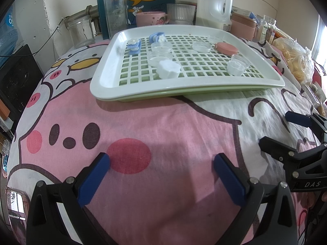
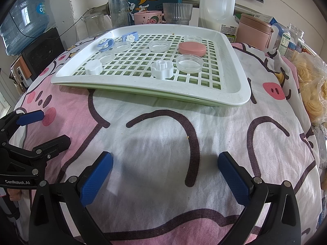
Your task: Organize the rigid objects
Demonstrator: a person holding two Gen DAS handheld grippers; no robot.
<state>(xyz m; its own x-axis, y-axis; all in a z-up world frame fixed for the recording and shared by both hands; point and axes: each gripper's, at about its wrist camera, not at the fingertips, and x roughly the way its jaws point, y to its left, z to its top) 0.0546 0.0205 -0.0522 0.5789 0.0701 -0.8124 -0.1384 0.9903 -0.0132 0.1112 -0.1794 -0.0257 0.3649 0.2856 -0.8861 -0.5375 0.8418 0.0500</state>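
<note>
Glass jars (image 1: 81, 30) behind tray (image 1: 102, 77) | cloth (image 1: 163, 122) bare between

Five clear lids (image 2: 190, 63), two white caps (image 2: 162, 71), two blue clips (image 2: 105, 44), one pink lid (image 2: 192, 49).

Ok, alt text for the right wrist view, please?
The open right claw hovers over a pink cartoon cloth, facing a white slotted tray that holds clear lids, white caps, blue clips and a pink lid. The left claw shows at left.
</note>
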